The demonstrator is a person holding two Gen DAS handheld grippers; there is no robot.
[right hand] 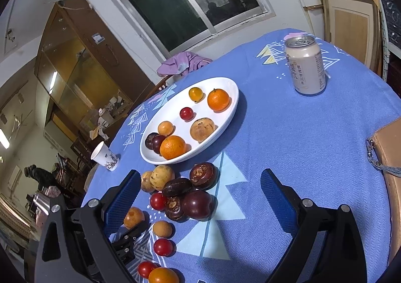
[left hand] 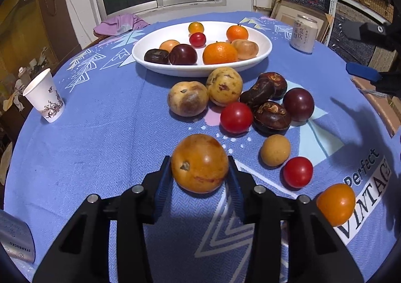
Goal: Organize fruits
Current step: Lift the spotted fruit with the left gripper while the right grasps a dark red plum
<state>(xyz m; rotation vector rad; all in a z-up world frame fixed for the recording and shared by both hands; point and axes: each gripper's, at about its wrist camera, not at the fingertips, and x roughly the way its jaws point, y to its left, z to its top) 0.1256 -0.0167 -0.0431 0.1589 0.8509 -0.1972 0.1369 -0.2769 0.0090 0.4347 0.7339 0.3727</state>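
From the left wrist view, the left tongs (left hand: pixel 199 173) have closed in on a round brown-orange fruit (left hand: pixel 199 163) – a blue pad touches each side of it. The fruit sits on the blue cloth of the surface (left hand: pixel 100 147), near the camera. Past it lies a bunch of loose fruit, with a red tomato (left hand: pixel 236 117) in the middle. Behind that stands the white plate (left hand: pixel 260 55) with more fruit in it. A paper cup (left hand: pixel 45 96) stands far left, a can (left hand: pixel 303 33) far right.

From the right wrist view, the right tongs (right hand: pixel 200 197) are wide open and hold nothing – they hang over the surface near a dark plum (right hand: pixel 197 204). The plate (right hand: pixel 233 104) lies further back.
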